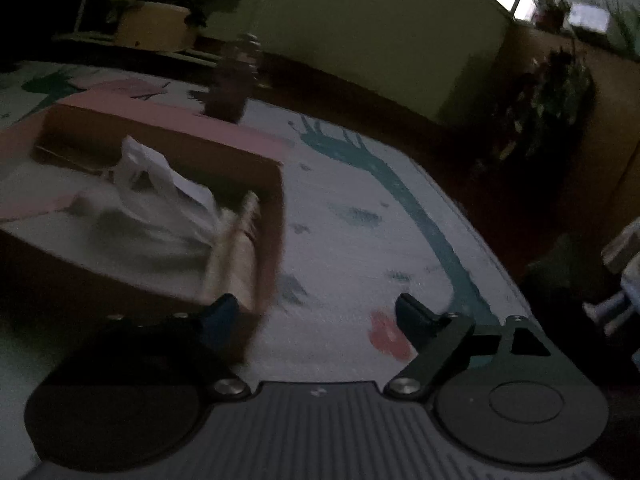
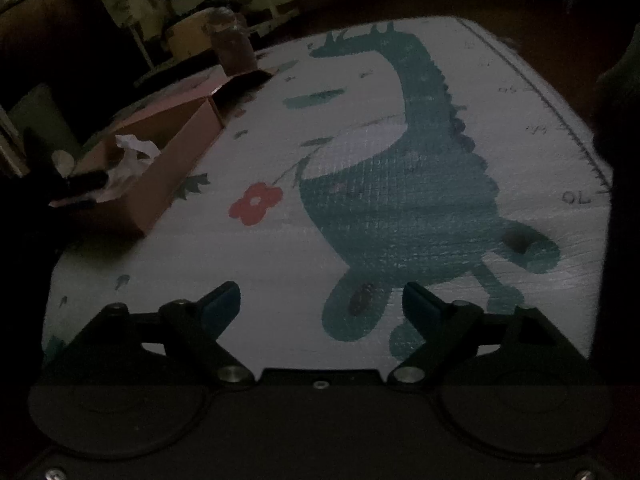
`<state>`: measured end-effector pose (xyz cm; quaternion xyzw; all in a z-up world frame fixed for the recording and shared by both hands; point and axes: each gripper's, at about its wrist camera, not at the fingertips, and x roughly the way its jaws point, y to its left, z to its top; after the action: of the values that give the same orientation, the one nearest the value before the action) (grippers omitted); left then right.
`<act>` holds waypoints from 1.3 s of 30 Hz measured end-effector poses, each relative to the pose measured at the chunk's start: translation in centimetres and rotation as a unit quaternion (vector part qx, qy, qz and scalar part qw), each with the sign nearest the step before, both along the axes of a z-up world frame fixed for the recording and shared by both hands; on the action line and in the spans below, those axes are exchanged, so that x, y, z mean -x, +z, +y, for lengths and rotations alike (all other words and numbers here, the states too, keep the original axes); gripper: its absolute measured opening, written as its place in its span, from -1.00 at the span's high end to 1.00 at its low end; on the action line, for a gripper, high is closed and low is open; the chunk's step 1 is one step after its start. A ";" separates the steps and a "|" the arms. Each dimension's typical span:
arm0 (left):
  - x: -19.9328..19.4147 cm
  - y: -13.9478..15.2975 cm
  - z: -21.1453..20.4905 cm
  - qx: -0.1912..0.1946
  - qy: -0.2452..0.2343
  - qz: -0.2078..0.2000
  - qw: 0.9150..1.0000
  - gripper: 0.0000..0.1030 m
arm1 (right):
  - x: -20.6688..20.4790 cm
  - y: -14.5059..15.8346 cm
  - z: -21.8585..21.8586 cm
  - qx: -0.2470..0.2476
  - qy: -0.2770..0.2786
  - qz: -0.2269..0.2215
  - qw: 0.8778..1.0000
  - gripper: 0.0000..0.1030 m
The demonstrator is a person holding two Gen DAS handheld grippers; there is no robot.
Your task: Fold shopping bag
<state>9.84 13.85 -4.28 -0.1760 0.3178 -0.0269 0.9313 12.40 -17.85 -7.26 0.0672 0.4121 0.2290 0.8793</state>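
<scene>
Dim light, left view blurred. My left gripper (image 1: 314, 314): jaws spread wide, nothing btwn them, just mat below. My right gripper (image 2: 320, 302): same, wide apart, empty, hanging over the dinosaur print on the play mat (image 2: 280, 248).

Shopping bag (image 1: 160, 196), white, crumpled, sits inside the open cardboard box (image 1: 224, 160) at left of mat; also seen from right cam (image 2: 130, 160). A pale rolled or folded item lies in the box beside it, can't tell what. Brown jar (image 2: 232, 46) stands behind box, apart from it.

Judgement: either fold is done and bag stowed in box, or it's the pick-up stage. Can't say which from here. If pick-up: I'd bring left gripper over the box wall, down onto a raised bit of bag, pinch, lift out onto bare mat, w/ right ready to take the other edge.
</scene>
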 end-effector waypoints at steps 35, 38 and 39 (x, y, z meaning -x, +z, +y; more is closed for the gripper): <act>10.1 2.9 -12.0 -0.127 -0.033 -0.010 0.991 -0.99 | 8.9 2.5 -0.9 0.092 -0.081 -0.044 0.991 -1.00; 10.3 3.1 -12.4 -0.129 -0.038 -0.021 0.991 -0.99 | 8.5 2.2 -0.9 0.090 -0.085 -0.041 0.992 -1.00; 10.3 3.1 -12.4 -0.131 -0.038 -0.024 0.990 -0.99 | 8.6 2.2 -0.9 0.089 -0.084 -0.043 0.992 -1.00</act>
<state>-0.44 1.44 -1.14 -0.0391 0.3031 -0.0246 0.9519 3.84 -18.72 -5.02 0.0132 0.3859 0.1189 0.9148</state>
